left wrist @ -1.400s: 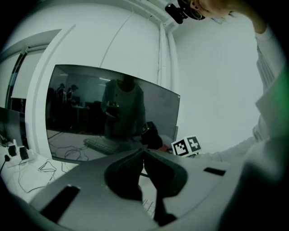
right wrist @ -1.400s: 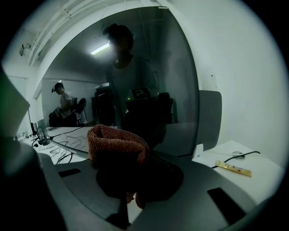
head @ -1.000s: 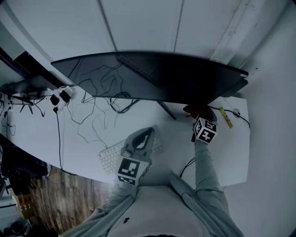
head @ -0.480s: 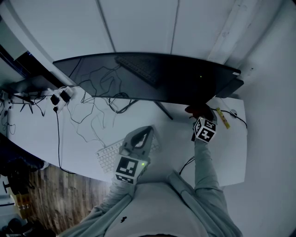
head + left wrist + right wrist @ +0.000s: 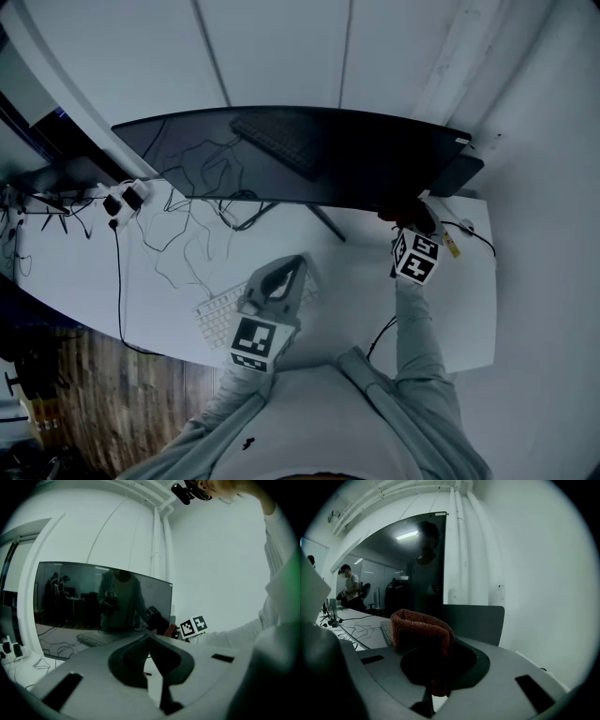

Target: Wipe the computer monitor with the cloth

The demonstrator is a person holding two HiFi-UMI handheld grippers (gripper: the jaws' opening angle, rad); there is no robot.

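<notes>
Pinching the cloth (image 5: pixel 423 629), right tool (image 5: pixel 407 228) sits by right edge of monitor (image 5: pixel 309 155).

A rust-red terry cloth (image 5: pixel 423 631) stands out against the glossy black curved monitor screen (image 5: pixel 309 155) at 12 o'clock in the head view. Black-and-white square markers pattern the cubes on the matte grey left gripper (image 5: pixel 300 264) and right gripper (image 5: pixel 401 223). Thin black cables (image 5: pixel 192 234) scrawl across the white desk (image 5: pixel 366 281). A white keyboard (image 5: pixel 217 321) shows at 7 o'clock and a brown wood-grain floor (image 5: pixel 103 403) at 8 o'clock.
</notes>
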